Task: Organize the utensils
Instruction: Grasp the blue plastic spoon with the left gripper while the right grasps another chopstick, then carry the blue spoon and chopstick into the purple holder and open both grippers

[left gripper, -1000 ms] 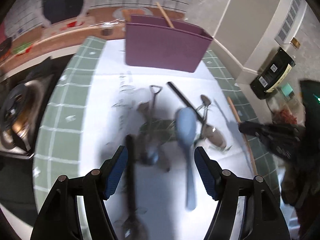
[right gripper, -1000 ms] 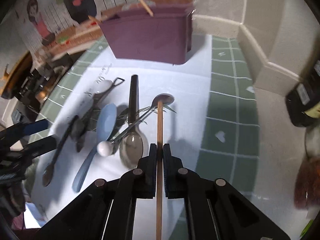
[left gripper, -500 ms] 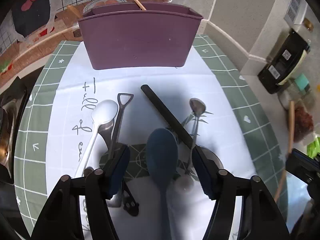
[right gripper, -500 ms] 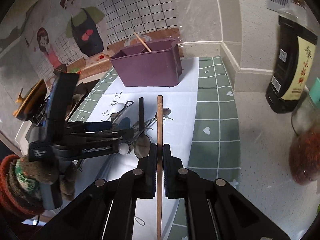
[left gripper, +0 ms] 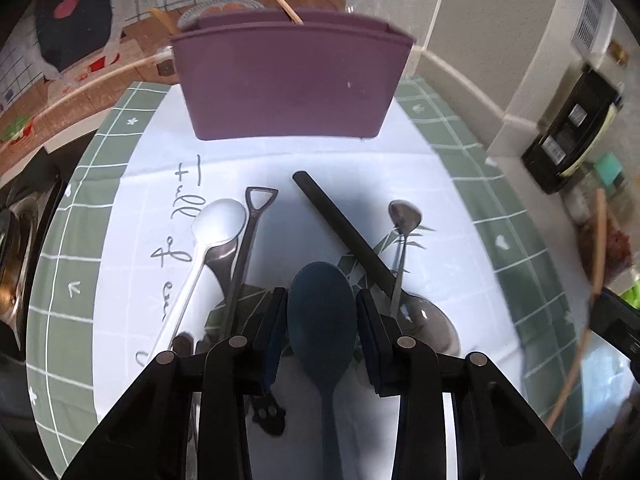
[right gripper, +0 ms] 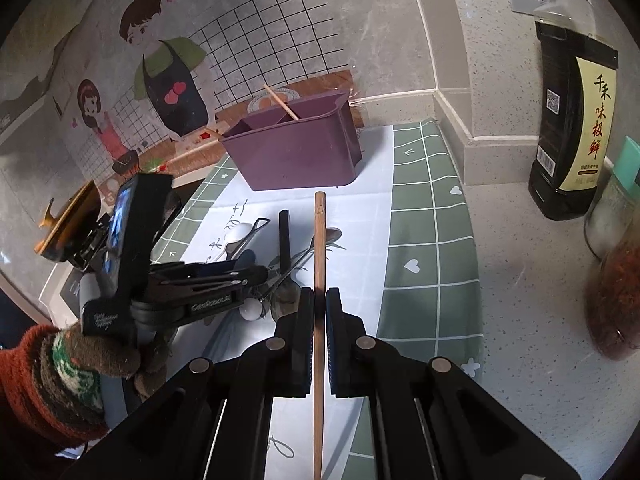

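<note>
Utensils lie loose on a white mat (left gripper: 360, 160) with a green checked border, spread over the desk (right gripper: 520, 280).

Left tool (left gripper: 322, 324): pointing steeply down at the pile, jaws at mid width and just now closing in. Dark blue spoon (left gripper: 322, 312) sits bowl-up between the blue pads (left gripper: 276, 332); pads flank the bowl closely, but contact cannot be told. From the right wrist view this tool (right gripper: 256, 274) reaches in low over the pile, carried by a hand in a knitted glove (right gripper: 80, 364).

Right tool (right gripper: 319, 320): jaws narrow, clamped on a wooden chopstick (right gripper: 319, 248) that runs straight out ahead along the fingers, tip clear of the mat and aimed toward the bin.

Purple bin (left gripper: 292, 84) stands upright at the far edge of the mat, divided inside; a second chopstick (left gripper: 280, 0) leans in it, tip sticking out over the rim.

Pile, left to right in the left wrist view:
- white spoon (left gripper: 218, 224), bowl far end
- shovel-handled metal utensil (left gripper: 248, 236) just beside it
- black stick-shaped handle (left gripper: 340, 228) lying diagonally
- small metal spoon (left gripper: 404, 216)
- large metal spoon bowl (left gripper: 432, 324) near the right pad

Off the mat to the right, against the wall: dark sauce bottle (right gripper: 572, 120), and a jar of red contents (right gripper: 616, 280) near it.
</note>
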Demonstrator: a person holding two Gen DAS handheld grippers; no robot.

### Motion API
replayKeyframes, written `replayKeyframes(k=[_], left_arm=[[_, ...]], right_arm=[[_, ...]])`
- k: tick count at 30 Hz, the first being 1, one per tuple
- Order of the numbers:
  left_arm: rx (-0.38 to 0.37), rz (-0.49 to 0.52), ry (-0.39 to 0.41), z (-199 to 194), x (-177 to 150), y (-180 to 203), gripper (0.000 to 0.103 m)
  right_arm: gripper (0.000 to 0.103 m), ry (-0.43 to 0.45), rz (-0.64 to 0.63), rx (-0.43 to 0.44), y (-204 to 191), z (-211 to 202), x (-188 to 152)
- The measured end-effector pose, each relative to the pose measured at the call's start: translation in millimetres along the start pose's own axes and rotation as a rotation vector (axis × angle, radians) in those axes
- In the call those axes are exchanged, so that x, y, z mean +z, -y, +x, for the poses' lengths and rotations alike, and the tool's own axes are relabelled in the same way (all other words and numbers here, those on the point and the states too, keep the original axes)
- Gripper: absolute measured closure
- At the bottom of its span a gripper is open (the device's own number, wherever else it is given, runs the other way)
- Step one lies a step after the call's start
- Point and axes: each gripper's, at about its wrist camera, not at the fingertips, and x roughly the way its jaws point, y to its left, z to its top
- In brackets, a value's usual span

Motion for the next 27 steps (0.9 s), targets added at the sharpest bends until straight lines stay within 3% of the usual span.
replayKeyframes(k=[9,16,21,27], left_arm=[[-0.072,-0.035,0.141,-78,-7,-19,0.068],[-0.106,-0.053,0.229,-117,0,-32,0.068],[-0.099,0.0,0.301,-146,15,-32,0.068],[-0.108,0.04,0.43,-198,54,-35,0.068]], right_arm=[[0.097,0.037,-0.016,0.008,-8,-5,12],[0.097,0.064,-0.048,0.0,-20,-11,26],[0.097,0.098,-0.088,-0.017,-31,-20,48],[0.097,0.227,-0.177,-0.037,-59,-53,98]])
